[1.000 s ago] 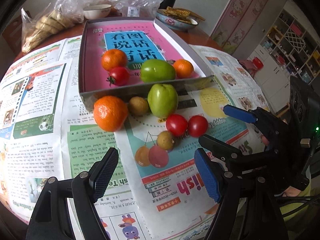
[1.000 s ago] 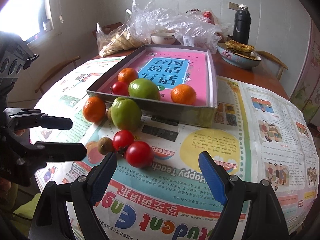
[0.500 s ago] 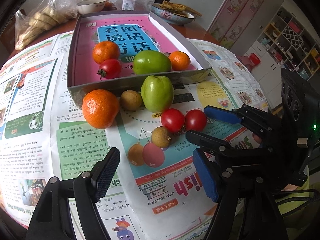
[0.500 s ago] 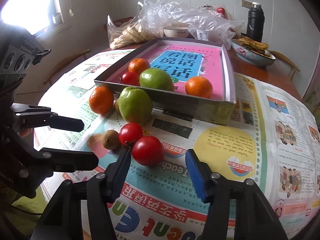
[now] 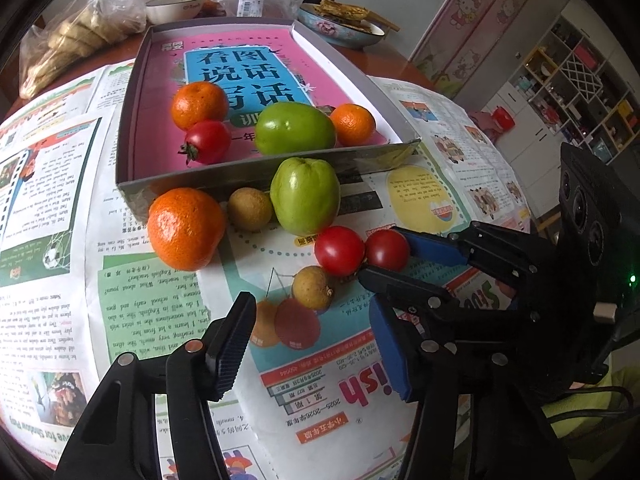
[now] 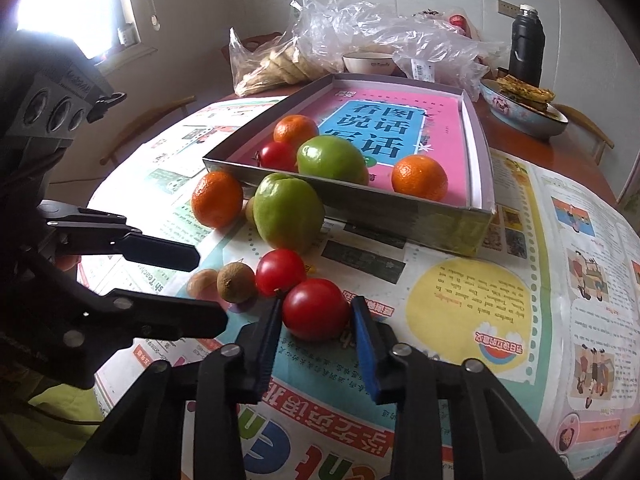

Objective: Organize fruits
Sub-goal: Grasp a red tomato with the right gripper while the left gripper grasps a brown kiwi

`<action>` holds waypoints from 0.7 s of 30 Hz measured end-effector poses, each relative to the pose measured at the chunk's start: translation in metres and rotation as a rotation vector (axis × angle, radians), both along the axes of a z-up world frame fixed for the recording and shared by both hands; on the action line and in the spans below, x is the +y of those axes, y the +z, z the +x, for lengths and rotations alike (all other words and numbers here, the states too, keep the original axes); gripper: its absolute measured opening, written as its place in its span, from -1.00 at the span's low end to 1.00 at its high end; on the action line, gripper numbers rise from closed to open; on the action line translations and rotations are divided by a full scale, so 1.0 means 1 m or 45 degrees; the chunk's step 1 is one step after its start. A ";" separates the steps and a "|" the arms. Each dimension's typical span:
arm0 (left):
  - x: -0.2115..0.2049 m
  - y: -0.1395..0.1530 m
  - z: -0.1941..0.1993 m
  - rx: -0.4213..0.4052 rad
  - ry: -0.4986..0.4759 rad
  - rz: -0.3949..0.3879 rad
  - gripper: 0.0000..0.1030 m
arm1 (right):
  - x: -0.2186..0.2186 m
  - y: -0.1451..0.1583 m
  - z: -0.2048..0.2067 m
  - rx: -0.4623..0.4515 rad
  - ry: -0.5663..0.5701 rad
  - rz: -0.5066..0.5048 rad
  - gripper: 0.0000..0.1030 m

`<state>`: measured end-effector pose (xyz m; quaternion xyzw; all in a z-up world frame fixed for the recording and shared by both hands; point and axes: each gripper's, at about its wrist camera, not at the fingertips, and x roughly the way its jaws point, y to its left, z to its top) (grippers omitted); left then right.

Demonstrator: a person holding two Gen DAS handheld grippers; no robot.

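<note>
The right claw (image 6: 316,334) brackets the nearer red tomato (image 6: 316,309) on the newspaper-covered bench (image 6: 460,304), its black pad and blue pad at the fruit's two sides; whether they press it yet I cannot tell. A second tomato (image 6: 280,272) touches the first, with a brown longan (image 6: 236,282) just beside it. Behind them sit a green fruit (image 6: 288,212) and an orange (image 6: 217,199) against the near wall of the shallow box (image 6: 360,204), which holds two oranges, a tomato and another green fruit on a pink book cover. The left claw (image 5: 312,352) hovers with its fingers wide apart, near a longan (image 5: 313,287).
</note>
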<state>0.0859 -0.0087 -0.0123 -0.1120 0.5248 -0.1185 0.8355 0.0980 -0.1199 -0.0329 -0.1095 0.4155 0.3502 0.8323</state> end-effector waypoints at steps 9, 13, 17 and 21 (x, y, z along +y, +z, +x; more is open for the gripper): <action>-0.006 -0.006 0.010 0.016 -0.017 0.006 0.01 | -0.005 0.001 0.001 -0.001 -0.018 -0.002 -0.34; -0.008 -0.006 0.011 0.014 -0.025 0.007 -0.16 | -0.012 0.000 0.007 0.012 -0.053 0.007 -0.34; -0.010 -0.007 0.012 0.011 -0.037 0.020 -0.20 | -0.017 0.000 0.011 0.018 -0.075 0.014 -0.34; -0.009 -0.007 0.015 0.007 -0.034 0.025 -0.30 | -0.021 0.000 0.014 0.032 -0.102 0.030 -0.34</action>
